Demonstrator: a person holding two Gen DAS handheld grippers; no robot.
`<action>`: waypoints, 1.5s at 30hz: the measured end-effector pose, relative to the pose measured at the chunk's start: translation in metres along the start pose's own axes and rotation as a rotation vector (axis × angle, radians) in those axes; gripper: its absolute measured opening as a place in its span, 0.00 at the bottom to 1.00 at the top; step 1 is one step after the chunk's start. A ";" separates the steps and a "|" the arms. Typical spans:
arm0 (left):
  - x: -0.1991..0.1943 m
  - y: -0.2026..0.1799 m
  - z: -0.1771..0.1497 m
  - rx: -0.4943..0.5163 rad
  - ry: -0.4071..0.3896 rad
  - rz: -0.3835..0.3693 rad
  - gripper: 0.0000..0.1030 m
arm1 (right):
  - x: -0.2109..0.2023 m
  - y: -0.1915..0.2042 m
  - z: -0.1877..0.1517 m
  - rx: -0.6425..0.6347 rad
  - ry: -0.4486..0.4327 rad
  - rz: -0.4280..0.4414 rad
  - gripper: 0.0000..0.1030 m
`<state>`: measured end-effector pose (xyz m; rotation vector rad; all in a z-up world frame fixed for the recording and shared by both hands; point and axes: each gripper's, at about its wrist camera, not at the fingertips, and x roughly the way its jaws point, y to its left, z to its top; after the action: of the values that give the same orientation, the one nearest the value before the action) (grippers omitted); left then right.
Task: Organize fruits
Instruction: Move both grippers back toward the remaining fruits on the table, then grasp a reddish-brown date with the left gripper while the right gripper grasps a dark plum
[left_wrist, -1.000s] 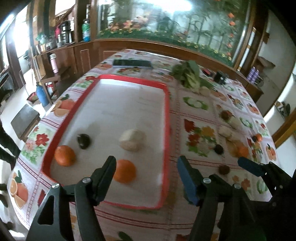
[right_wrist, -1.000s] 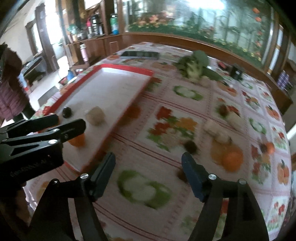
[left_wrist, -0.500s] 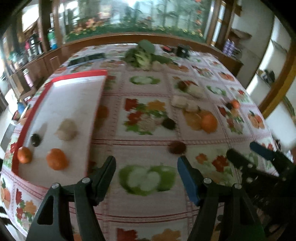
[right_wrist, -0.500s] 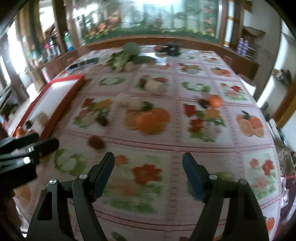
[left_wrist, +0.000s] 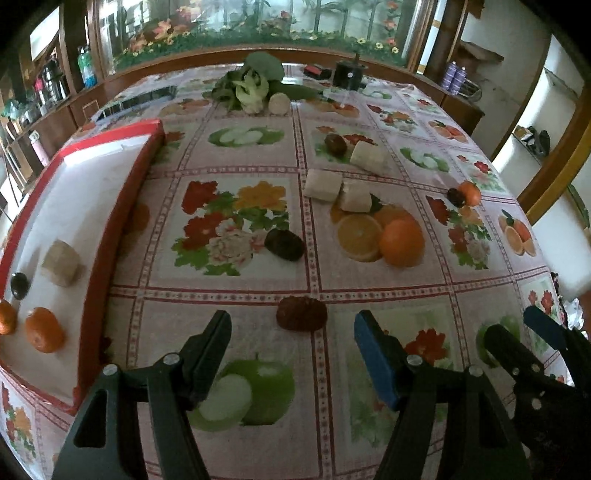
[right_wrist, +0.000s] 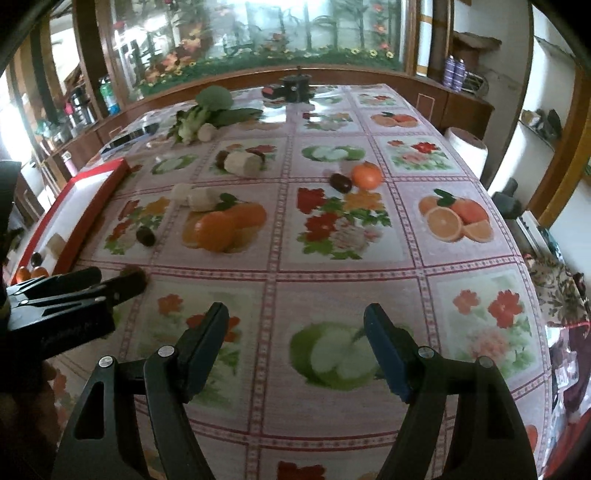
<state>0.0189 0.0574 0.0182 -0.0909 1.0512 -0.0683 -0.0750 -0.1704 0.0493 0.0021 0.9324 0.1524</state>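
Observation:
My left gripper (left_wrist: 291, 330) is open and low over the flowered tablecloth. A dark red date (left_wrist: 301, 313) lies just ahead of its tips, untouched. Farther on lie another dark fruit (left_wrist: 284, 244), an orange (left_wrist: 402, 243), three pale chunks (left_wrist: 322, 184) and a small orange (left_wrist: 470, 192). The red-rimmed tray (left_wrist: 122, 206) at the left holds two oranges (left_wrist: 44, 334), a dark fruit (left_wrist: 19, 285) and a pale chunk (left_wrist: 61, 262). My right gripper (right_wrist: 295, 321) is open over bare cloth, right of the left gripper (right_wrist: 114, 278). The small orange (right_wrist: 365, 175) lies well ahead of it.
Leafy greens (left_wrist: 251, 85) and a black device (left_wrist: 349, 74) sit at the table's far end. A dark flat object (left_wrist: 140, 99) lies behind the tray. A white roll (right_wrist: 467, 147) stands past the table's right edge, with shelves beyond.
Both grippers have moved right, from over the tray to over the loose fruit on the cloth, and sunk a little. Both have stayed open and empty.

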 end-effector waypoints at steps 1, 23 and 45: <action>0.003 0.000 0.000 -0.006 0.008 -0.008 0.69 | 0.000 -0.002 0.000 0.004 0.002 -0.001 0.74; -0.025 0.032 -0.020 -0.023 -0.049 -0.073 0.31 | 0.007 0.055 0.015 -0.114 -0.030 0.150 0.74; -0.057 0.078 -0.056 -0.075 -0.060 -0.120 0.31 | 0.081 0.137 0.056 -0.277 0.065 0.269 0.22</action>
<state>-0.0569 0.1378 0.0317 -0.2226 0.9878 -0.1338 -0.0010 -0.0209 0.0273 -0.1344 0.9667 0.5322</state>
